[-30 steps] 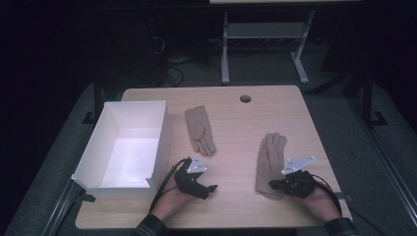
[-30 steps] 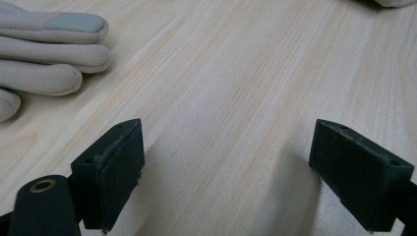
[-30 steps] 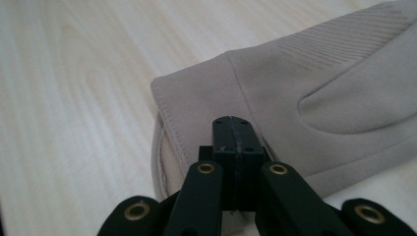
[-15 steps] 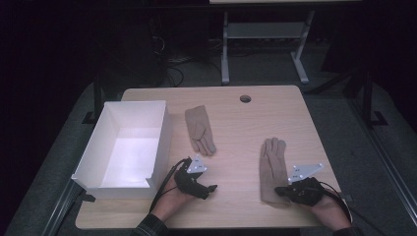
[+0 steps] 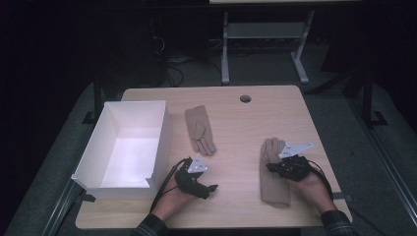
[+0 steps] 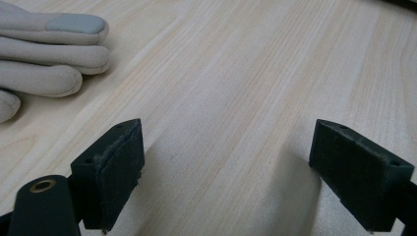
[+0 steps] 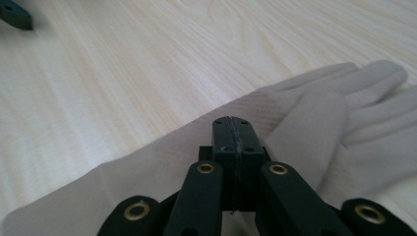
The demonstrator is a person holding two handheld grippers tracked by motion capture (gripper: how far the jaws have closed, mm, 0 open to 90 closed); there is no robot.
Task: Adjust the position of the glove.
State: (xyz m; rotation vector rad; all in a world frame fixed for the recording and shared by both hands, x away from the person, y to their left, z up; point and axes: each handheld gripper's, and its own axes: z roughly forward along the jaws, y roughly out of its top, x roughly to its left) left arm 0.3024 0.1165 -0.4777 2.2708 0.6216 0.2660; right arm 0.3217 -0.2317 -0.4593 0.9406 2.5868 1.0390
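Note:
Two beige gloves lie flat on the wooden table. The far glove [image 5: 199, 130] lies left of centre with its fingertips [image 6: 44, 54] toward me. My left gripper [image 5: 209, 190] is just in front of them, open over bare wood [image 6: 226, 147] with nothing between its jaws. The near glove [image 5: 274, 174] lies at the right, fingers pointing away. My right gripper [image 5: 272, 167] is at that glove's right side, and its jaws are shut together [image 7: 233, 129] low over the glove's palm [image 7: 319, 123]. No fabric is visible between the pads.
A white open box [image 5: 160, 142] stands along the table's left side, close to my left hand. A round cable hole [image 5: 245, 99] sits near the far edge. Bare wood separates the two gloves. A metal stand [image 5: 265, 44] is on the floor beyond the table.
The near glove has shifted slightly toward me and straightened. My right gripper went toward me, then back up and left onto the glove. The left gripper has stayed put.

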